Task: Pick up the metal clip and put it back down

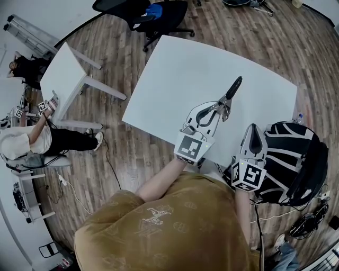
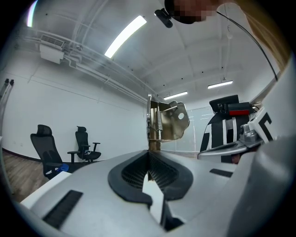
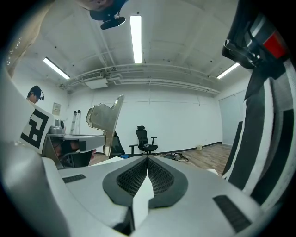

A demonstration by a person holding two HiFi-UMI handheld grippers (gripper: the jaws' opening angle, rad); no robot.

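Head view, left edge of the frame: a person (image 1: 24,143) sits by a small white table (image 1: 66,74) on the wood floor (image 1: 132,159). Upper centre: a black office chair (image 1: 153,13) beyond the far edge of the counter (image 1: 180,74).

The counter is white and fills the middle of the frame.

My left claw (image 1: 218,109) is over the counter's near part, just right of centre, pointing to the upper right. It is clamped on the metal clip (image 1: 226,103). The clip's dark end reaches further toward the upper right. I cannot tell from this view whether the clip touches the counter.

Left claw view: the left claw (image 2: 150,155) has its pads pressed together on the base of the clip (image 2: 167,121), which stands upright past the tips at frame centre, with its spring and a pierced plate showing.

My right claw (image 1: 253,129) is lower right of the left one, at the counter's near edge. In its own view the right claw (image 3: 148,159) is closed, pad against pad, with nothing between. The clip (image 3: 105,121) shows to the left of centre there.

Far right of the head view: a black-and-white striped backpack (image 1: 296,159), just beside the right claw.
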